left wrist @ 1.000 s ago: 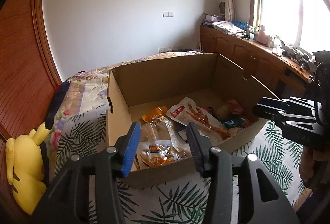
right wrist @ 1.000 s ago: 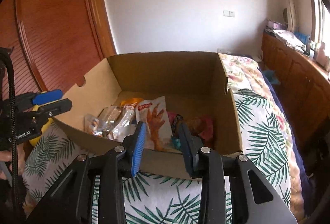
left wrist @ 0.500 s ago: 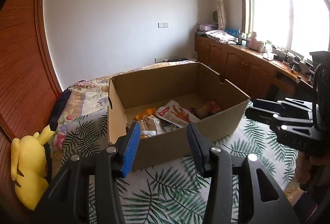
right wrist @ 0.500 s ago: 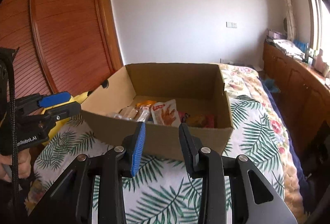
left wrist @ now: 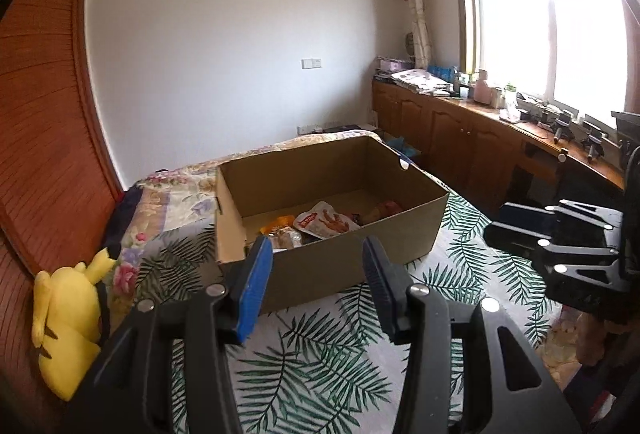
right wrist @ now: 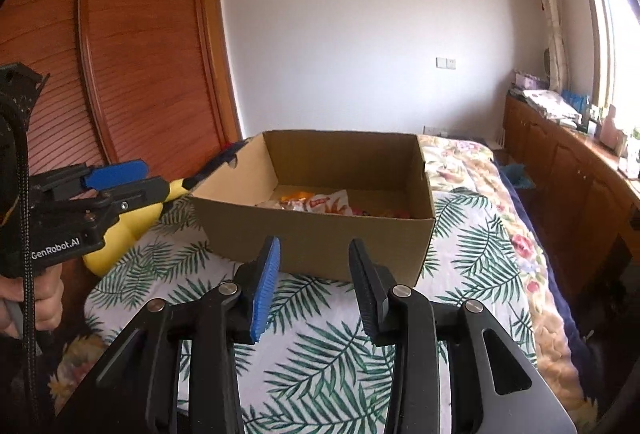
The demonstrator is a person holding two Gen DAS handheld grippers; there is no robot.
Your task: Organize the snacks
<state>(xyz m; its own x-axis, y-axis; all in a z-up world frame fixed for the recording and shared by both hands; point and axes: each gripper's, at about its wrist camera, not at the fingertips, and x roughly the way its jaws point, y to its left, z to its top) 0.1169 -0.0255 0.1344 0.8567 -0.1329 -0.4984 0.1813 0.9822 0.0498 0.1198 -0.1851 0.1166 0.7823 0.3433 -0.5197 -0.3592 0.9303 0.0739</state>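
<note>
An open cardboard box [left wrist: 360,246] [right wrist: 316,230] stands on the bed with a palm-leaf cover. Several snack packets lie inside it, among them a white and red pouch [left wrist: 326,220] [right wrist: 324,203] and an orange packet [left wrist: 278,222]. My left gripper [left wrist: 316,274] is open and empty, held back from the box's near wall; it also shows at the left of the right wrist view [right wrist: 120,182]. My right gripper [right wrist: 314,274] is open and empty, held back from the box; it also shows at the right of the left wrist view [left wrist: 520,226].
A yellow plush toy [left wrist: 68,318] [right wrist: 120,234] lies at the bed's left edge by the wooden wardrobe [right wrist: 120,54]. Wooden cabinets with clutter [left wrist: 480,138] run along the window wall on the right. A floral quilt [right wrist: 456,158] lies behind the box.
Both grippers have drawn back and up from the box, so it looks smaller and farther. Both stayed open and empty.
</note>
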